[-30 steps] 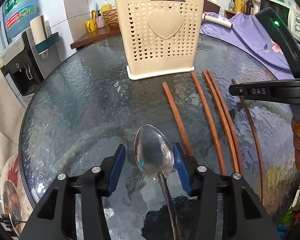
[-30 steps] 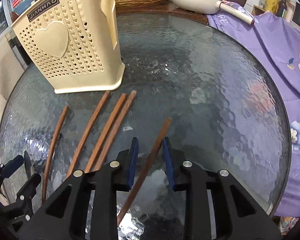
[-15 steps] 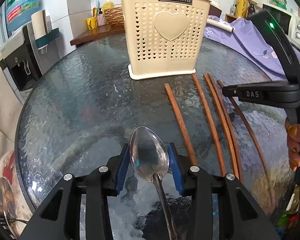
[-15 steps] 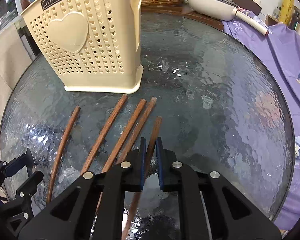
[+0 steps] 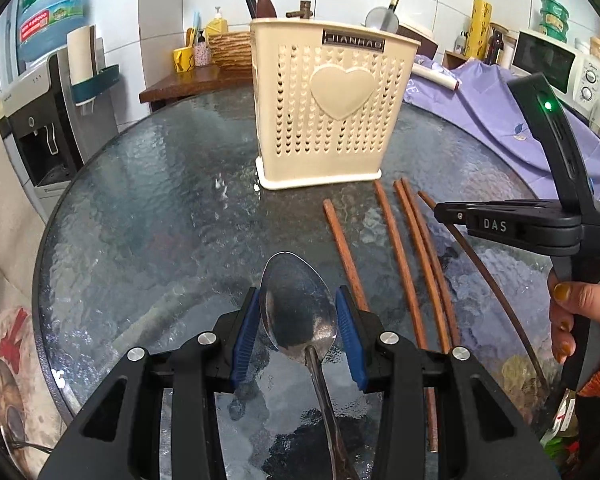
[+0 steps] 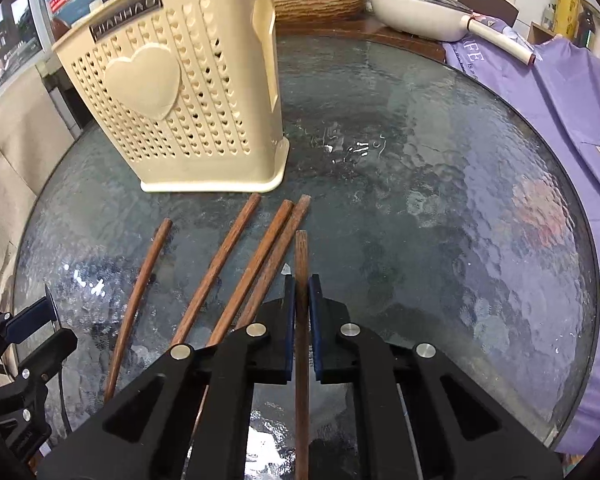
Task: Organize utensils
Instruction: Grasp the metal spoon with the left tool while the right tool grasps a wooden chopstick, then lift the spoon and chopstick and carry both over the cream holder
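The right tongs (image 6: 300,296) are closed on one wooden chopstick (image 6: 301,264) in the lower centre of the right wrist view, its blunt end pointing up the frame toward the cream utensil holder (image 6: 188,96) at upper left. The left tongs (image 5: 299,330) sit in the lower centre of the left wrist view, their blue pads pressed on either side of the bowl of a steel spoon (image 5: 298,316), so I read them as gripping it. Four more chopsticks (image 6: 216,276) lie loose on the glass counter (image 6: 440,208), fanned to the left of the held one; the nearest pair lies just beside the right tongs. The risks I judge from here: the spoon is pinched across its curved, smooth bowl, so it could pivot or slip out when lifted; the chopstick is gripped near one end, with a long tail behind the tongs, so it could swing and miss the holder's mouth; a careless lift could also knock the neighbouring pair across the slick glass. A bump against the light, perforated holder might tip it. Writing: the holder's dark nameplate reads "JIANHAO", the right tongs' arm in the left view bears "DAS", and the purple cloth (image 6: 560,92) shows letters ending "FE".
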`<act>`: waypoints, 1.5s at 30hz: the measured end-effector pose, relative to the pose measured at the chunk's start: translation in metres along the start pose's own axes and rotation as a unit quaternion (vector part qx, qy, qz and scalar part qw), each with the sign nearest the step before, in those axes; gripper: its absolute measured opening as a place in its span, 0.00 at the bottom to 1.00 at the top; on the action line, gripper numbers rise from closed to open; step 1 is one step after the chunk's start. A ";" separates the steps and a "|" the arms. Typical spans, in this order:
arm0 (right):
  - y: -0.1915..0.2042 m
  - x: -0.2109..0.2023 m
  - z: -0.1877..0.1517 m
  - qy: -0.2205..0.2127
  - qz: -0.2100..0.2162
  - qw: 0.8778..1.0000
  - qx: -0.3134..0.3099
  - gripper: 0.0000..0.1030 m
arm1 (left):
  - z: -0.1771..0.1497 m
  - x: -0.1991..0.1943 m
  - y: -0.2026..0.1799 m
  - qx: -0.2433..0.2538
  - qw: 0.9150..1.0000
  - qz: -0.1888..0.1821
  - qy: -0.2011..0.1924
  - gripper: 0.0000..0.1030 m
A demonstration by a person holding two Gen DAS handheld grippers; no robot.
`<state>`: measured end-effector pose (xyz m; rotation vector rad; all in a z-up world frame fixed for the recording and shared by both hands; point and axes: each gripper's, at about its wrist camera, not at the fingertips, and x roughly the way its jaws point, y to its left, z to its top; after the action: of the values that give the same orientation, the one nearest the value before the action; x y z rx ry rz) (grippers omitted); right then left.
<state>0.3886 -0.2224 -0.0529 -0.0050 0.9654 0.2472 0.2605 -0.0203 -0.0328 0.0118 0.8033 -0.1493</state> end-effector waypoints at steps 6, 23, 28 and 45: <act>-0.010 -0.035 0.002 -0.049 0.031 0.998 0.020 0.07 | 0.010 -0.015 0.003 0.002 1.000 -0.007 -0.024 0.37; -0.019 -0.164 -0.013 -0.187 0.105 0.977 0.014 0.07 | 0.039 -0.066 0.012 -0.015 0.994 -0.057 -0.090 0.35; -0.013 -0.189 -0.022 -0.206 0.104 0.973 -0.003 0.07 | 0.044 -0.075 0.008 -0.006 0.993 -0.060 -0.101 0.35; -0.007 -0.228 -0.020 -0.239 0.103 0.965 -0.017 0.07 | 0.051 -0.083 0.002 0.001 0.991 -0.071 -0.114 0.35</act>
<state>0.2496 -0.2790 0.1204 0.1197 0.4792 0.4349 0.2408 -0.0112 0.0624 -0.0605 0.5745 -0.2806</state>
